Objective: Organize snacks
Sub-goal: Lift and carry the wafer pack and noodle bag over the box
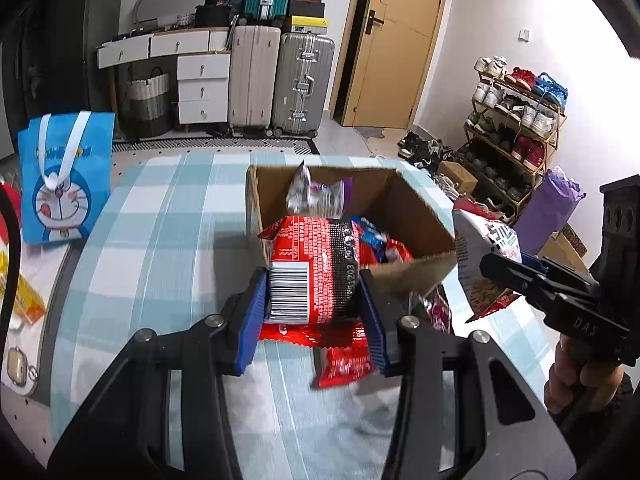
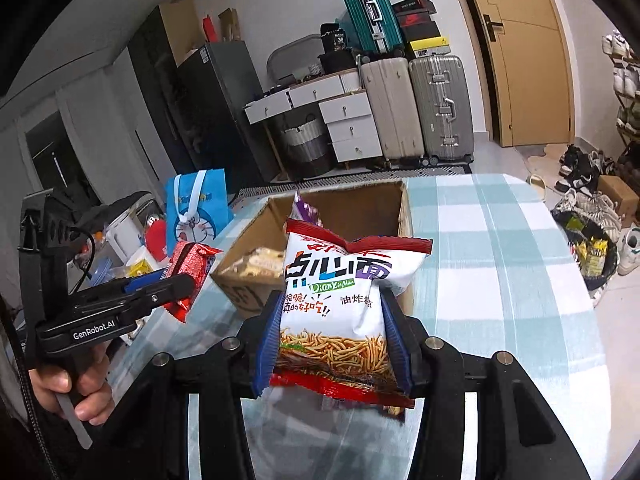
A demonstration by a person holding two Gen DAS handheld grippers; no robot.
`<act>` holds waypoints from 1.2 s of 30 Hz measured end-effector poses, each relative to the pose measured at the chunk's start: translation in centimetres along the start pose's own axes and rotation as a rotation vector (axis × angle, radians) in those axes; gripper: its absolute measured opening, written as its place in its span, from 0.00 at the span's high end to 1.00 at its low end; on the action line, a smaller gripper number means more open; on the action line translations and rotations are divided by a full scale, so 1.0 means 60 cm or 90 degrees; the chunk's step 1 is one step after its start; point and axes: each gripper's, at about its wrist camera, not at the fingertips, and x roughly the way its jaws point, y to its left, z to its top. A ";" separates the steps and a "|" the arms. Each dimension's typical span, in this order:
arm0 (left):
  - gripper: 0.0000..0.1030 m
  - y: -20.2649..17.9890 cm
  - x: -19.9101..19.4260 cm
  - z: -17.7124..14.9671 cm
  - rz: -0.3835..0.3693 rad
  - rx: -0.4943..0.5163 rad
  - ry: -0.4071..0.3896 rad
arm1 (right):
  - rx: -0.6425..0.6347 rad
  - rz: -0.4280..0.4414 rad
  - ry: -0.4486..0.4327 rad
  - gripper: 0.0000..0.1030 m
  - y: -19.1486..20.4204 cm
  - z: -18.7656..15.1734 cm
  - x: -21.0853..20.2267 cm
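My left gripper [image 1: 314, 300] is shut on a red snack packet [image 1: 316, 264] with a barcode, held just before the near edge of an open cardboard box [image 1: 404, 204]. The box holds several packets, one silver-purple packet [image 1: 316, 196] standing at the back. My right gripper [image 2: 330, 340] is shut on a white and red noodle snack bag [image 2: 344, 280], held above the table in front of the same box [image 2: 360, 204]. In the left wrist view, the right gripper [image 1: 504, 268] and its bag [image 1: 480, 256] hang right of the box. In the right wrist view, the left gripper [image 2: 176, 284] holds the red packet [image 2: 188, 276] at left.
The table has a blue-white checked cloth [image 1: 160, 216]. Another red packet [image 1: 344, 360] lies on it under my left gripper. A blue cartoon gift bag [image 1: 64, 176] stands at the left. Suitcases [image 1: 280, 80], drawers and a shoe rack [image 1: 516, 128] stand beyond the table.
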 end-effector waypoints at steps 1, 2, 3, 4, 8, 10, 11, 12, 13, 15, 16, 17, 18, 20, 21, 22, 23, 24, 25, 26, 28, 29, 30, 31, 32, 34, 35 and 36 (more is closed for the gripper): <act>0.60 -0.001 0.001 0.008 0.002 0.002 -0.003 | -0.001 0.001 -0.002 0.54 0.000 0.005 0.001; 0.60 -0.003 0.003 0.013 0.002 0.003 -0.005 | -0.004 0.001 -0.004 0.54 0.000 0.011 0.004; 0.60 -0.005 0.005 0.019 0.002 0.004 -0.006 | -0.005 0.003 -0.005 0.54 0.000 0.016 0.006; 0.60 -0.005 0.008 0.025 0.003 0.004 -0.008 | -0.007 0.006 -0.006 0.54 0.000 0.022 0.009; 0.60 -0.011 0.025 0.045 0.005 0.009 -0.010 | -0.016 0.009 -0.010 0.54 0.000 0.042 0.026; 0.60 -0.012 0.035 0.053 0.004 0.010 -0.009 | -0.017 0.011 -0.011 0.54 -0.001 0.049 0.037; 0.60 -0.013 0.042 0.057 0.005 0.011 -0.008 | -0.017 0.015 -0.010 0.54 -0.004 0.051 0.045; 0.60 -0.013 0.047 0.060 0.006 0.012 -0.008 | -0.017 0.013 -0.008 0.54 -0.006 0.053 0.051; 0.60 -0.013 0.052 0.064 0.007 0.013 -0.007 | -0.019 0.013 -0.007 0.54 -0.007 0.056 0.057; 0.60 -0.012 0.062 0.071 0.010 0.013 -0.008 | -0.024 0.013 -0.005 0.54 -0.008 0.060 0.070; 0.60 -0.010 0.068 0.074 0.012 0.011 -0.007 | -0.024 0.014 -0.003 0.54 -0.010 0.062 0.076; 0.60 -0.008 0.073 0.077 0.013 0.009 -0.007 | -0.024 0.014 -0.001 0.54 -0.011 0.065 0.082; 0.60 -0.006 0.079 0.081 0.013 0.006 -0.006 | -0.023 0.013 -0.002 0.54 -0.012 0.068 0.086; 0.60 -0.002 0.089 0.086 0.015 0.000 -0.006 | -0.023 0.014 -0.005 0.54 -0.013 0.070 0.093; 0.60 -0.001 0.094 0.089 0.015 -0.002 -0.005 | -0.022 0.013 -0.006 0.54 -0.014 0.073 0.096; 0.60 0.001 0.099 0.090 0.017 -0.004 -0.005 | -0.022 0.013 -0.007 0.54 -0.015 0.075 0.099; 0.60 0.004 0.104 0.092 0.018 -0.005 -0.005 | -0.022 0.011 -0.009 0.54 -0.015 0.073 0.101; 0.60 0.006 0.109 0.093 0.019 -0.007 -0.004 | -0.022 0.010 -0.010 0.54 -0.016 0.074 0.104; 0.60 0.008 0.115 0.095 0.020 -0.010 -0.003 | -0.021 0.009 -0.010 0.54 -0.017 0.075 0.106; 0.60 0.011 0.120 0.096 0.022 -0.013 -0.003 | -0.021 0.007 -0.011 0.54 -0.018 0.078 0.110; 0.60 0.014 0.130 0.098 0.023 -0.016 -0.002 | -0.022 0.008 -0.013 0.54 -0.019 0.083 0.118; 0.60 0.014 0.136 0.099 0.027 -0.017 0.000 | -0.021 0.007 -0.011 0.54 -0.021 0.086 0.124; 0.60 0.013 0.140 0.101 0.029 -0.016 0.000 | -0.019 0.007 -0.009 0.54 -0.022 0.088 0.129; 0.60 0.013 0.146 0.102 0.032 -0.013 0.000 | -0.021 0.008 -0.008 0.54 -0.022 0.091 0.132; 0.60 0.013 0.152 0.102 0.034 -0.012 0.004 | -0.025 0.007 -0.011 0.54 -0.021 0.094 0.137; 0.60 0.012 0.163 0.102 0.040 -0.011 0.009 | -0.027 0.007 -0.009 0.54 -0.021 0.096 0.146; 0.60 0.009 0.166 0.101 0.043 -0.009 0.010 | -0.028 0.007 -0.007 0.54 -0.021 0.095 0.150; 0.60 0.007 0.171 0.100 0.047 -0.004 0.010 | -0.029 0.007 -0.006 0.54 -0.022 0.095 0.154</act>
